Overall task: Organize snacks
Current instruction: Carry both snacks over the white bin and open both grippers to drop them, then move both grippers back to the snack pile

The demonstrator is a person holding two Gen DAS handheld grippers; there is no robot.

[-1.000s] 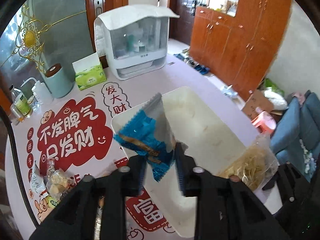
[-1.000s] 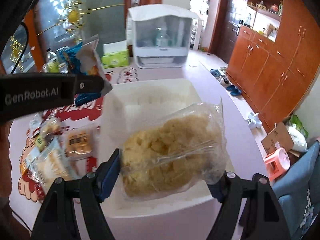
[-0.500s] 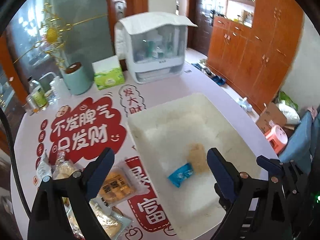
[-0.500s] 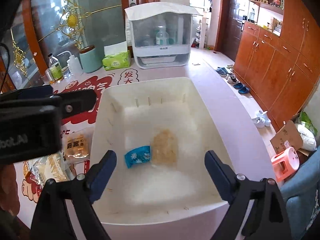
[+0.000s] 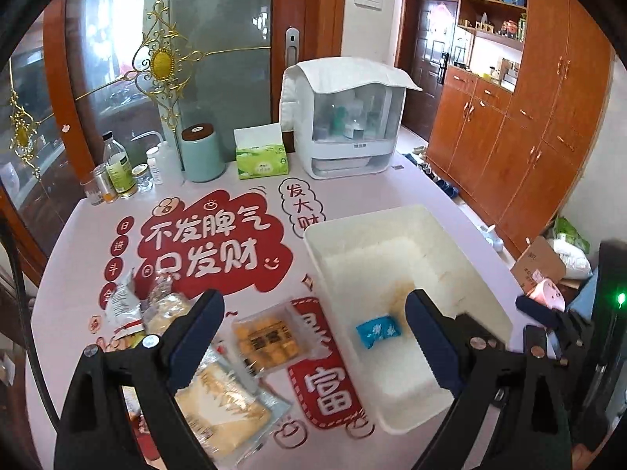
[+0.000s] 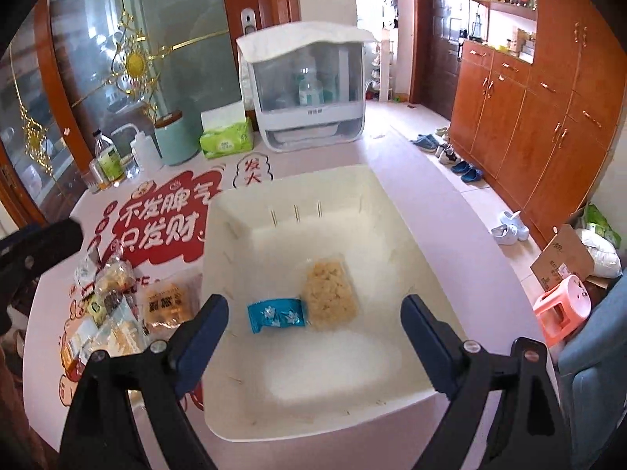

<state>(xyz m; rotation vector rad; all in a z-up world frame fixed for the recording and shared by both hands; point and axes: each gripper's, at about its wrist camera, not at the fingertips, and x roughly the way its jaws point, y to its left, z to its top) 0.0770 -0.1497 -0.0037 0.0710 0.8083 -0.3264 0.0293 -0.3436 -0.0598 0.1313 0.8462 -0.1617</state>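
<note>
A white bin [image 6: 290,192] [image 5: 474,270] stands on the table. Inside lie a blue snack packet [image 6: 276,314] [image 5: 379,330] and a clear bag of yellow crisps [image 6: 331,293], side by side. My right gripper [image 6: 313,333] hangs open above the bin's near end with nothing between its fingers. My left gripper [image 5: 313,337] is open too, hovering over the bin's left wall and the snacks outside it. On the table left of the bin lie an orange biscuit pack [image 5: 272,340] [image 6: 166,305], a pale yellow pack [image 5: 219,403] and several small packets [image 5: 156,309] [image 6: 106,286].
A white cabinet with bottles [image 5: 345,121], a green tissue box [image 5: 261,156], a teal canister [image 5: 202,152] and several bottles [image 5: 117,172] line the table's far side. Wooden cupboards [image 6: 548,117], shoes [image 6: 462,166] and a pink stool [image 6: 564,305] are on the right.
Both grippers opened and let go: the blue packet and the bag of crisps now lie in the bin. My left gripper moved left, toward the snacks on the table.
</note>
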